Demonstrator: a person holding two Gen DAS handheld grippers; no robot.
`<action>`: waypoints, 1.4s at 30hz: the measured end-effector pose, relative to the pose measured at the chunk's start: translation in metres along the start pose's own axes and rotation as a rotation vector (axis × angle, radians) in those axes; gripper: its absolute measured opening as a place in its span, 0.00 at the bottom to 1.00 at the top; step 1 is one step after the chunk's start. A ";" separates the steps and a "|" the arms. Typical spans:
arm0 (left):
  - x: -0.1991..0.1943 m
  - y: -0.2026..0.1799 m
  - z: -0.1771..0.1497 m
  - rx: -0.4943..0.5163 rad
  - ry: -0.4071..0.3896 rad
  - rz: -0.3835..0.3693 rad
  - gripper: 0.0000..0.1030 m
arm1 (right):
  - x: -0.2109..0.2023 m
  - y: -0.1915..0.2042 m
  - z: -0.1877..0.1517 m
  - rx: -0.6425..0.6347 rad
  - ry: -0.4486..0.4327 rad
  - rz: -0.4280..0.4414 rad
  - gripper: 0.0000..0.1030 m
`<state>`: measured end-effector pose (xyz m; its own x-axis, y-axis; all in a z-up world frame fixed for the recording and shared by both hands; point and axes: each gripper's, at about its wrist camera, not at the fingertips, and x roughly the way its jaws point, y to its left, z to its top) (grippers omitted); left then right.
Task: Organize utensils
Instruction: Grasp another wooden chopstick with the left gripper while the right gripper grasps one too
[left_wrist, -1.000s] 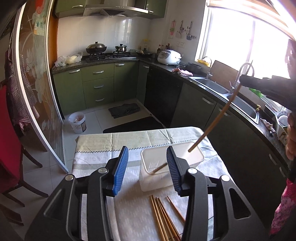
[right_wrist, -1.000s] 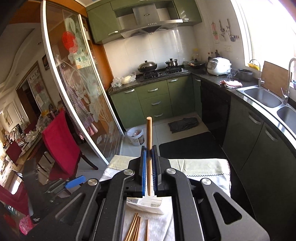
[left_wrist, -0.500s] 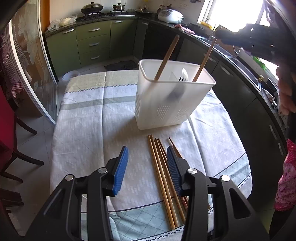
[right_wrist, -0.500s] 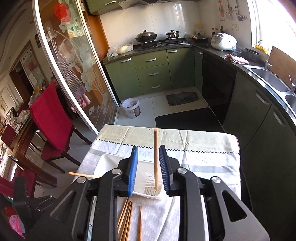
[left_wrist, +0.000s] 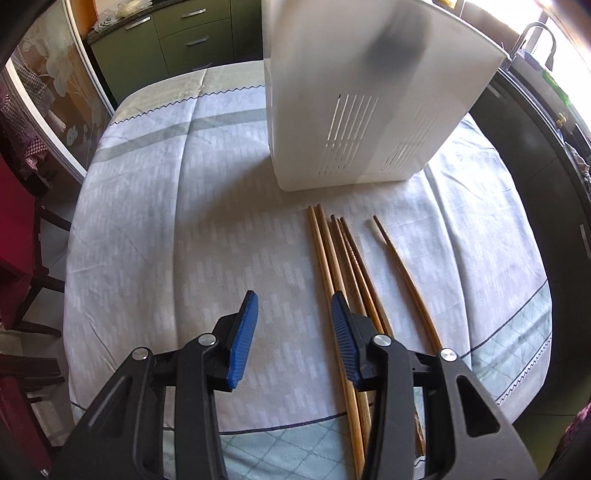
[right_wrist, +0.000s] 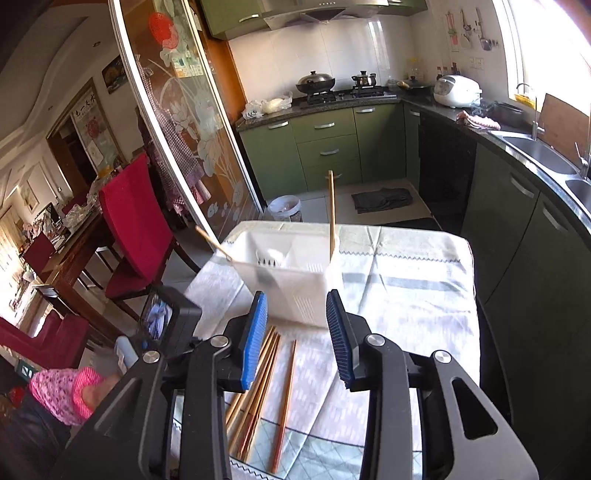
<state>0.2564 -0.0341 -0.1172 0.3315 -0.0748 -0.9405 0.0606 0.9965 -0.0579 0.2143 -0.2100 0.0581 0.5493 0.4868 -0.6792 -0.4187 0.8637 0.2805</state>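
Blue-padded right tool (right_wrist: 297, 295) just opened, empty; left tool (left_wrist: 293, 302) parted, empty.

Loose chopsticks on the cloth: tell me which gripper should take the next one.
Probably the left gripper: open, low over the cloth beside the chopsticks. The right gripper, just opened and empty, sits higher.

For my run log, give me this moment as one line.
left gripper: open, over chopsticks | right gripper: just opened, empty | holder: two sticks in
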 end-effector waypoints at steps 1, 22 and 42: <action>0.003 0.000 0.002 -0.006 0.011 -0.003 0.38 | 0.001 -0.005 -0.010 0.011 0.011 0.004 0.33; 0.036 -0.021 0.014 0.007 0.043 0.049 0.07 | 0.067 -0.009 -0.058 0.041 0.186 0.045 0.36; -0.104 0.043 -0.042 -0.044 -0.446 0.019 0.05 | 0.218 0.026 -0.074 -0.084 0.485 -0.079 0.35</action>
<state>0.1852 0.0177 -0.0356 0.7063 -0.0559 -0.7057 0.0136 0.9978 -0.0654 0.2695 -0.0907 -0.1335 0.1900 0.2865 -0.9391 -0.4577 0.8720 0.1735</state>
